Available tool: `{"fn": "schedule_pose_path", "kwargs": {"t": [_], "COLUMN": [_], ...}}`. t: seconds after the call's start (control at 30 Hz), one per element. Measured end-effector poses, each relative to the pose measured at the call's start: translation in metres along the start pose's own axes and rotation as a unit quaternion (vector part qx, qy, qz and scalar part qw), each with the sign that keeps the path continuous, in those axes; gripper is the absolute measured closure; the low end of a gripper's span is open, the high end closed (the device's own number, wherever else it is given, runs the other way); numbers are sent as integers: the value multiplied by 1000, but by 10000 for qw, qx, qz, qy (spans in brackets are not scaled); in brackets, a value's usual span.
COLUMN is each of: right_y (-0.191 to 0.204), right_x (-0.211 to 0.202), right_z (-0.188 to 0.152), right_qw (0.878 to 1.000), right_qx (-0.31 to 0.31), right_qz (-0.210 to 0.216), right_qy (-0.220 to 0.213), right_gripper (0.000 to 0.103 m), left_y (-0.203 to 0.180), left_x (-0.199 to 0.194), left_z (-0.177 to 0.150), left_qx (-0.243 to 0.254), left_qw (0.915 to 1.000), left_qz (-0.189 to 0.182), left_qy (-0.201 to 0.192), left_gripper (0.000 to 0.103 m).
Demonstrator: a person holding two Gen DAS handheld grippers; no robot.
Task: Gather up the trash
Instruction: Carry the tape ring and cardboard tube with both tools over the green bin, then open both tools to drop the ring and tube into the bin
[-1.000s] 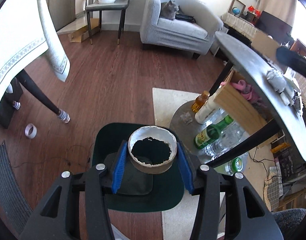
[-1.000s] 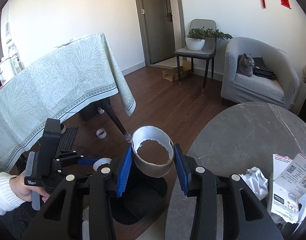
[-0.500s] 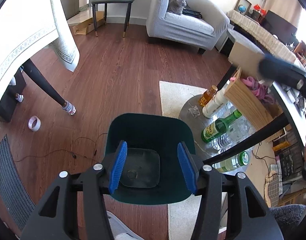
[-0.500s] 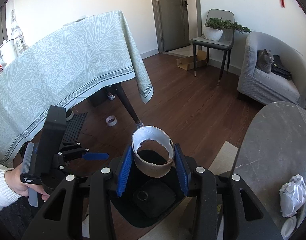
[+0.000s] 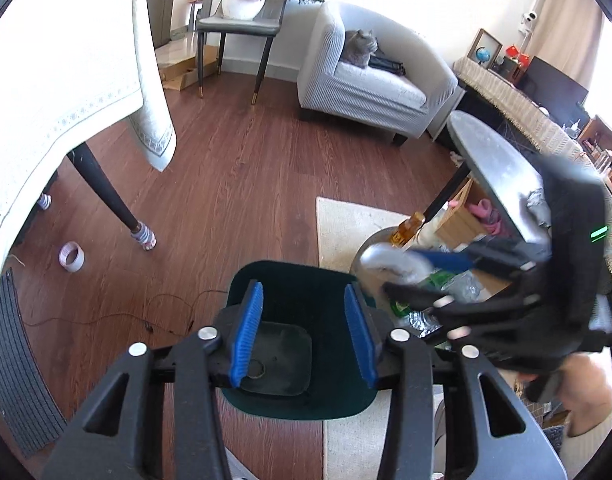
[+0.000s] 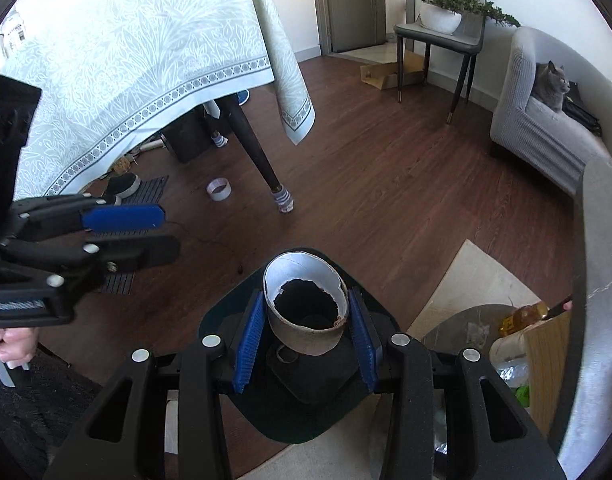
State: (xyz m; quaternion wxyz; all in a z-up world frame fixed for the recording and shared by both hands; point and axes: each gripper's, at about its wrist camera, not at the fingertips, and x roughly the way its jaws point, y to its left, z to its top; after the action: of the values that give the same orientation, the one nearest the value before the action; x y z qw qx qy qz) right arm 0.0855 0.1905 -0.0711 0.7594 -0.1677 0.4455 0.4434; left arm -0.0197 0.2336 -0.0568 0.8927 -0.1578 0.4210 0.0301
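Note:
My right gripper (image 6: 306, 334) is shut on a torn cardboard tape roll core (image 6: 306, 312), white inside, and holds it above the dark green trash bin (image 6: 221, 320). My left gripper (image 5: 303, 330) is open and empty, hovering over the same bin (image 5: 306, 292); the bin's bottom shows a small ring. In the left wrist view the right gripper (image 5: 422, 276) comes in blurred from the right with the roll (image 5: 390, 262) at the bin's right rim. In the right wrist view the left gripper (image 6: 161, 232) is at the left.
A clothed table (image 6: 145, 52) with dark legs stands left. A tape roll (image 6: 219, 189) lies on the wood floor. A grey round table (image 5: 498, 168) is at right, with bottles (image 5: 410, 228) and a wooden box beneath. An armchair with a cat (image 5: 360, 48) stands behind.
The right gripper has carried the roll lower, over the bin. The left gripper stays open above the bin, its view tilted up slightly.

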Motion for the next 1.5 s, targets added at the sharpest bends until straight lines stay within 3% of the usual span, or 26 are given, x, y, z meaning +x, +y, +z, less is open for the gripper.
{"fn": "schedule_pose_path", "kwargs": {"t": [0.47,0.7,0.93,1.1,1.4,1.5], "right_y": [2,5,1,1,15,18], "right_x": [82,113,116,100,31,8], "right_z": [-31,-55,-64,-59,-31,-23], "right_qw": [9955,9891,9873,9907,9984,9989], "right_qx": [186,122,51,17,-249,-341], "right_qz": [-19,-149,-174,-21,195,228], "right_qy": [934,1459,1579,1357,470,225], "right_gripper": [61,59,52,52,52,57], "left_y": [-11,-19,-26,-36,-52,-55], "left_x": [-39,-57,-63,-67,-78,-81], "left_z": [18,27,33,36,42,43], "left_qx": [36,-1,-67,-7,-40,-23], "left_qw": [9985,9958,9947,9939,9913,9907], "left_qz": [-192,-469,-557,-555,-527,-490], "left_qy": [-510,-791,-859,-957,-1202,-1269], "left_gripper": [78,79,81,81,75,74]}}
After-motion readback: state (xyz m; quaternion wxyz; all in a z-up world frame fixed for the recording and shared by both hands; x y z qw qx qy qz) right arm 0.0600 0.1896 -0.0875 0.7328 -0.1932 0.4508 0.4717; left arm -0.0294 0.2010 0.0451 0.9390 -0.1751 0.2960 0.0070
